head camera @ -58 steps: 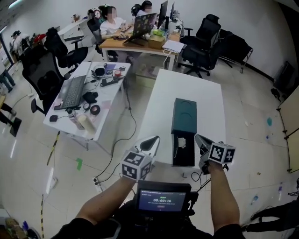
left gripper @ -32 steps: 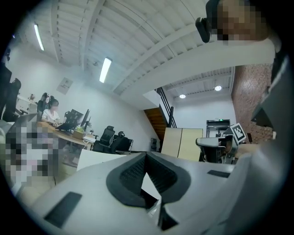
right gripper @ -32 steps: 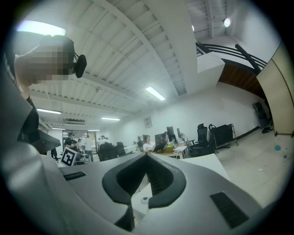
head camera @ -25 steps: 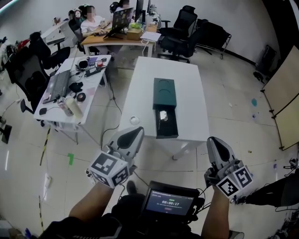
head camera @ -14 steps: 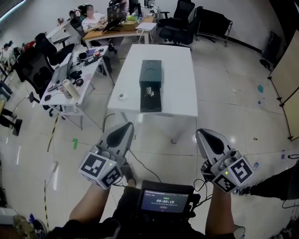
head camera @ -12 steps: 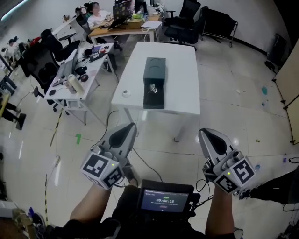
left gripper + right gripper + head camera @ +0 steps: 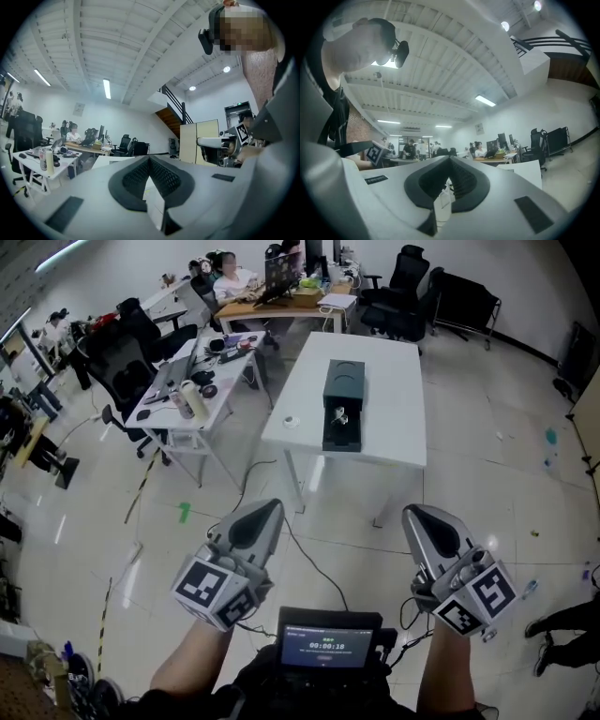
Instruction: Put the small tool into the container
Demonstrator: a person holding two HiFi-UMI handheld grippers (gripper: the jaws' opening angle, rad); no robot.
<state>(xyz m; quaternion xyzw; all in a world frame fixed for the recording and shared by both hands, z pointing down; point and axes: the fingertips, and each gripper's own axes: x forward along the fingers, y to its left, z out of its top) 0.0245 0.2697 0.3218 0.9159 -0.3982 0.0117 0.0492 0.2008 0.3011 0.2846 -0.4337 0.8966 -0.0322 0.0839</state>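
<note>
A long dark green container [image 7: 343,382] lies on the white table [image 7: 394,427], far ahead of me. Its near half stands open and dark, with a small pale tool [image 7: 340,414] inside. My left gripper [image 7: 267,509] and right gripper [image 7: 413,516] hang over the floor well short of the table, both shut with nothing in them. In the left gripper view the left gripper [image 7: 149,158] has its jaws pressed together. The right gripper [image 7: 450,159] looks the same in its own view. Both point up into the room.
A small white roll [image 7: 290,422] sits on the table's left part. A cluttered desk [image 7: 187,381] with office chairs [image 7: 127,371] stands to the left. People sit at a far desk [image 7: 281,296]. A cable [image 7: 309,568] trails on the floor. A screen [image 7: 328,645] sits below the grippers.
The table and container have drawn much farther away. Both grippers, earlier at the table's near edge beside the container, now hang over the floor. The tool stays in the container.
</note>
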